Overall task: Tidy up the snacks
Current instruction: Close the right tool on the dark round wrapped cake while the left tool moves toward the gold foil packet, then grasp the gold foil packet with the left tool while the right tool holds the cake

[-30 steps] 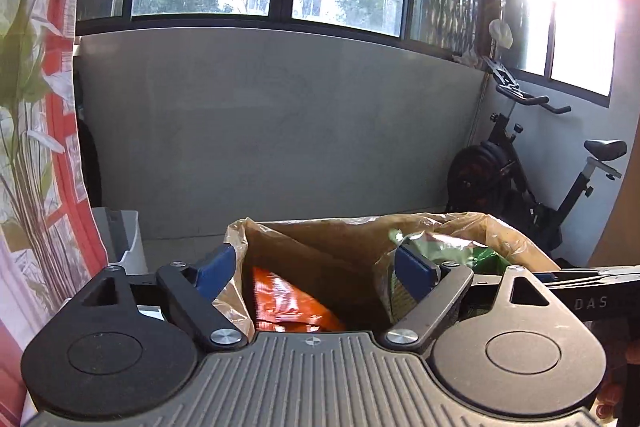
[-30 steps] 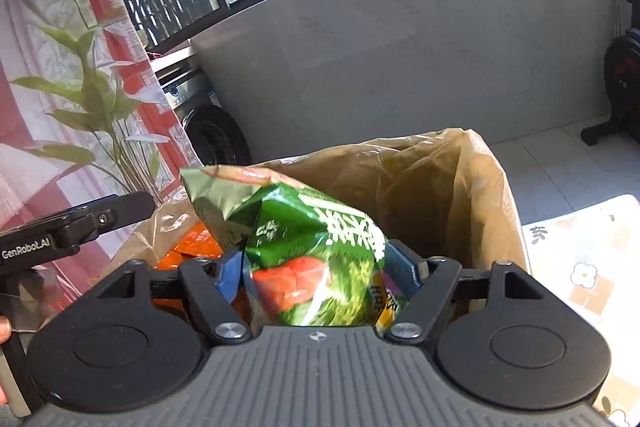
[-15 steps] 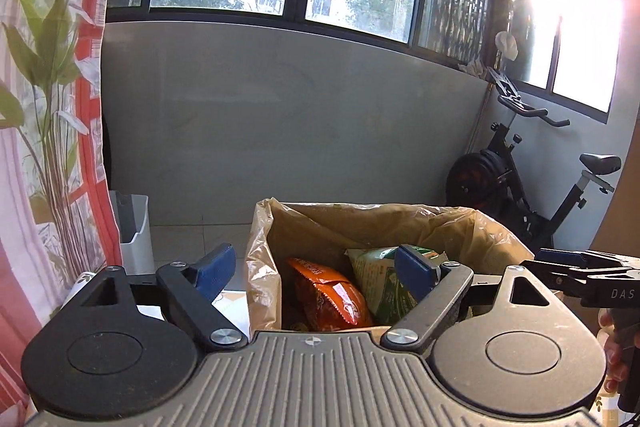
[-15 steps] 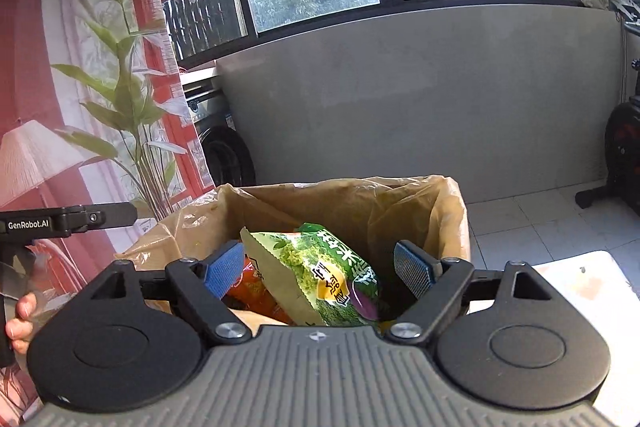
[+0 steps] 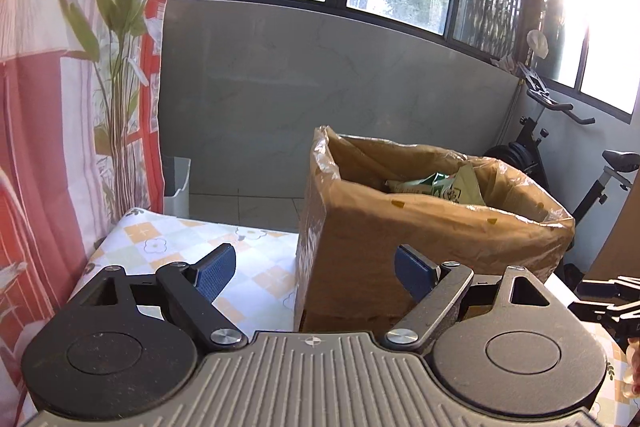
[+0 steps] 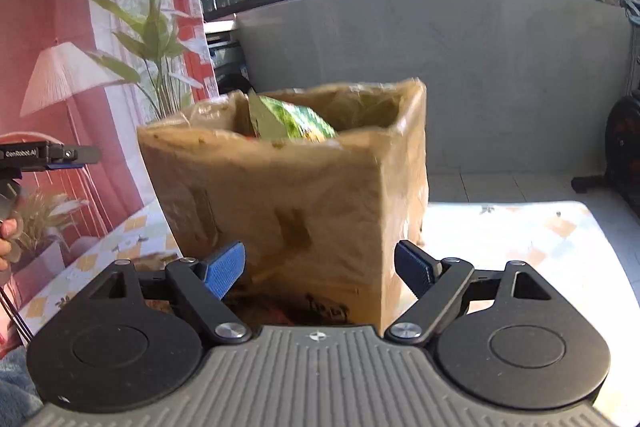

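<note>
Item: snack sorting, step in hand — you are holding both tools empty in front of the box, so I judge a drop-off finished and a fresh pick-up due.

Left gripper (image 5: pixel 314 269): you are holding it low over the near left part of the table (image 5: pixel 168 239); its blue pads are standing spread with nothing between them.

Box (image 5: pixel 436 227): brown cardboard lined with a clear plastic bag, standing on the flowered tablecloth just beyond both tools, right of centre in the left view and centred in the right view.

Green snack bag (image 6: pixel 292 123): lying inside the box, its top edge poking above the rim; also showing in the left view (image 5: pixel 440 185). Its print is too blurred to read.

Right gripper (image 6: pixel 320 269): you are holding it level with the lower front wall of the box, pads spread apart, gripping nothing.

Next move, as I judge it: you are needing another loose snack, and none is showing on the table in either view, so turn a tool toward wherever the rest lie.

Writing: "GenRobot.AI" on the other tool's side, at the left edge of the right view; dark marks low on the box front, unreadable.
</note>
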